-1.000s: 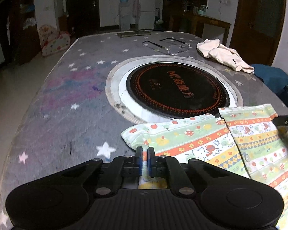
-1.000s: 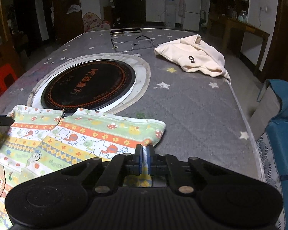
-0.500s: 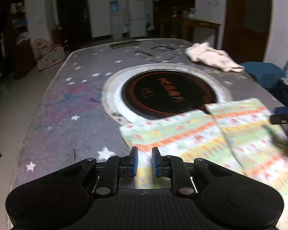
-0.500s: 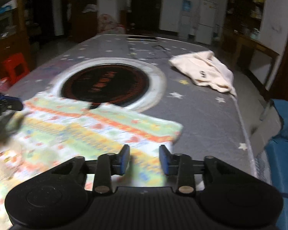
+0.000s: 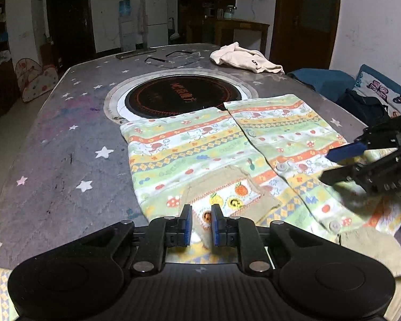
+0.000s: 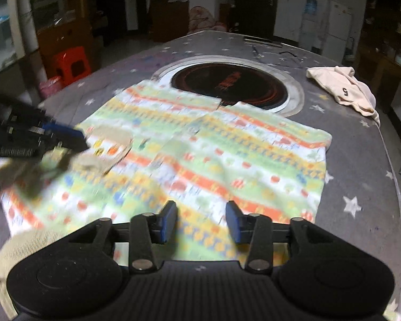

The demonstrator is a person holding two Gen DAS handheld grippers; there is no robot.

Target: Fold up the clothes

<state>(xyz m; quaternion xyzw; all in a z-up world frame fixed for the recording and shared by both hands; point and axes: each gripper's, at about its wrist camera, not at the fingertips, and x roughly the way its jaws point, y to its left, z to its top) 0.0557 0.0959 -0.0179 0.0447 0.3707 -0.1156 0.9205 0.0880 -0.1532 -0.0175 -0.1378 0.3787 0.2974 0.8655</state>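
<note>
A striped, printed child's shirt point(image 5: 227, 155) lies spread flat on the star-patterned table, its far hem near the round black hob; it also shows in the right wrist view point(image 6: 214, 155). My left gripper point(image 5: 201, 224) is open and empty above the shirt's beige pocket patch point(image 5: 227, 190). My right gripper point(image 6: 201, 222) is open wide and empty above the shirt's near right part. Each gripper shows in the other's view, the right one point(image 5: 342, 160) at the right edge and the left one point(image 6: 64, 139) at the left edge.
A round black hob point(image 5: 183, 96) with a white ring sits in the table's middle. A cream garment point(image 5: 246, 60) lies at the far right corner, also in the right wrist view point(image 6: 344, 91). Glasses point(image 5: 171, 57) and a dark bar point(image 5: 135, 53) lie at the far edge. Blue cushions point(image 5: 323, 81) stand beside the table.
Both grippers let go of the shirt's edge, opened and drew back and up. The shirt now lies flat and more of it shows.
</note>
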